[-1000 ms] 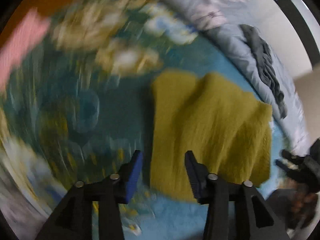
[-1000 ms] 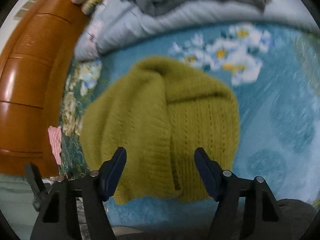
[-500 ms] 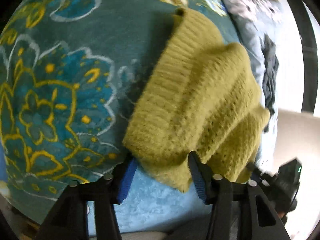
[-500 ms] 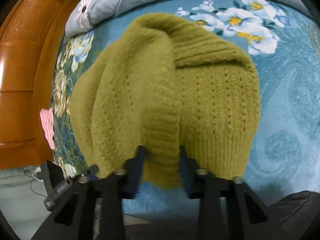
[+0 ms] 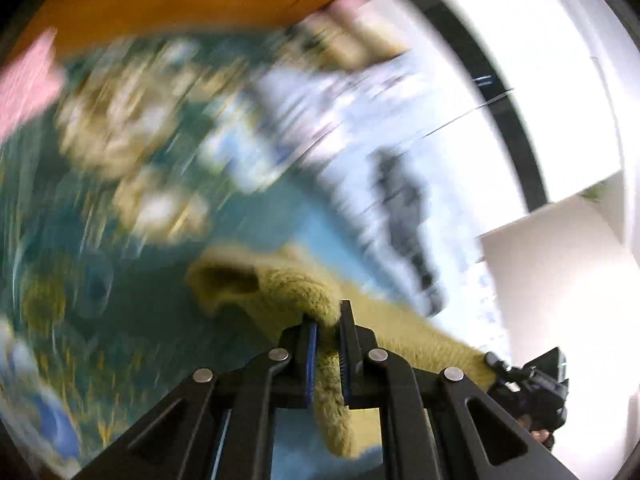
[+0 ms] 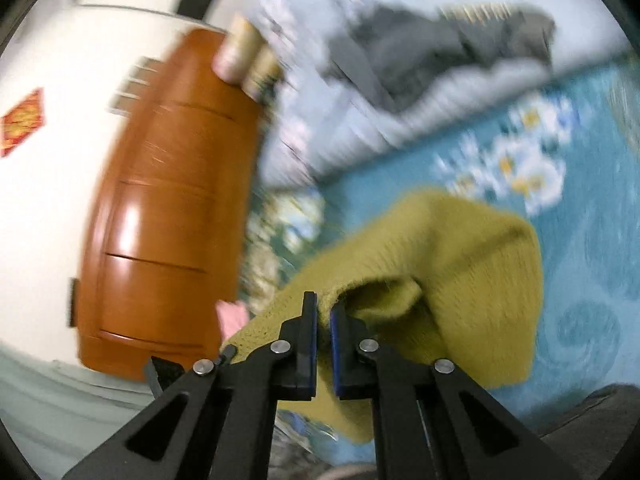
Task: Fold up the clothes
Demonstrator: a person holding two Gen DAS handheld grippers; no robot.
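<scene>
Both grippers, left [image 5: 329, 322] and right [image 6: 324, 312], clamp the sweater's [image 6: 460, 264] near edge, its body trailing toward 1 o'clock. The thin pinch may slip, spoiling the fold.

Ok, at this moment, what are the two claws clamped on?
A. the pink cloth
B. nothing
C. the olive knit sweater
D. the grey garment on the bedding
C: the left claw and the right claw are each shut on an edge of the olive knit sweater.

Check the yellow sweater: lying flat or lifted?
Lifted: both grippers pinch the sweater's near edge, which hangs off the blue bedspread.
</scene>
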